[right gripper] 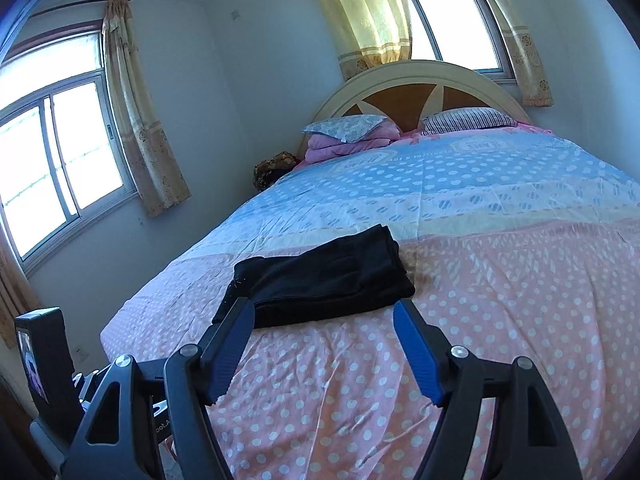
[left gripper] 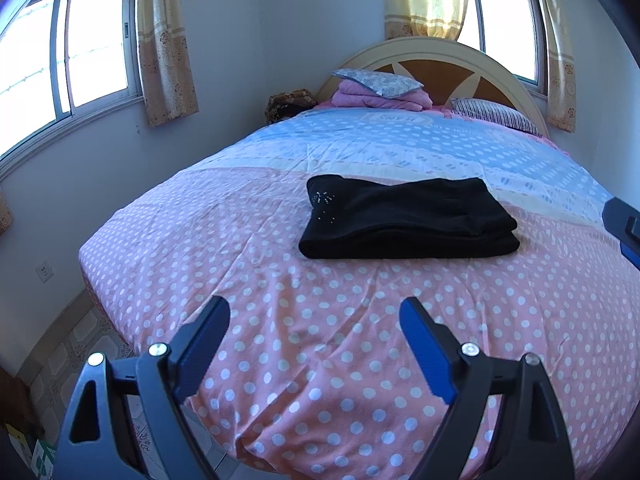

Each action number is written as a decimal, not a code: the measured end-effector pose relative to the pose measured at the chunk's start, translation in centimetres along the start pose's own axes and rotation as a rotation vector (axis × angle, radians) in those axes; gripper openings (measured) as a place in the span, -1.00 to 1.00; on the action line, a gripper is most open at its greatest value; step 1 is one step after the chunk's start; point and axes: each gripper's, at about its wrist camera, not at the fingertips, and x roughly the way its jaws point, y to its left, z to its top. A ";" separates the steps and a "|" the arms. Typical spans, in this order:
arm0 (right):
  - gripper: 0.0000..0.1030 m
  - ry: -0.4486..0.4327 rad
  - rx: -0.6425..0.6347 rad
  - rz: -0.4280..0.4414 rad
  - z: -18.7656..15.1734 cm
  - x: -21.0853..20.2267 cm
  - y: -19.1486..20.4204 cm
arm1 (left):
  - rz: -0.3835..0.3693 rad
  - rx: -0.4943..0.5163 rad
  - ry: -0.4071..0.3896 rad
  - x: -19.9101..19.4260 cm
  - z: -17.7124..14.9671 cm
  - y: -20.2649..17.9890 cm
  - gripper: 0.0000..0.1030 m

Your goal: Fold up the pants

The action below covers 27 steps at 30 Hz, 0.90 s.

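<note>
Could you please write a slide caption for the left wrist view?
Folded black pants lie on the polka-dot bedspread, beyond the empty, open left gripper.

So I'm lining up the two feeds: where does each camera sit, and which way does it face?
Left wrist: on the left hand-held gripper, open and empty, facing up the polka-dot bedspread at the folded black pants; the right hand-held gripper's tip shows at the right edge.
Right wrist: on the right hand-held gripper, open, nearer the pants; the left unit shows lower left.
Shared: pants, arched cream headboard, both windows.
</note>
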 end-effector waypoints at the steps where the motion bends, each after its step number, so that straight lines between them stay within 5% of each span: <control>1: 0.43 -0.002 0.001 -0.001 0.0 0.0 0.0 | -0.002 0.002 0.004 0.1 0.0 -0.1 0.74; 27: 0.43 0.011 0.029 0.003 -0.3 0.4 -0.5 | 0.003 0.003 -0.005 -0.2 0.0 -0.4 0.74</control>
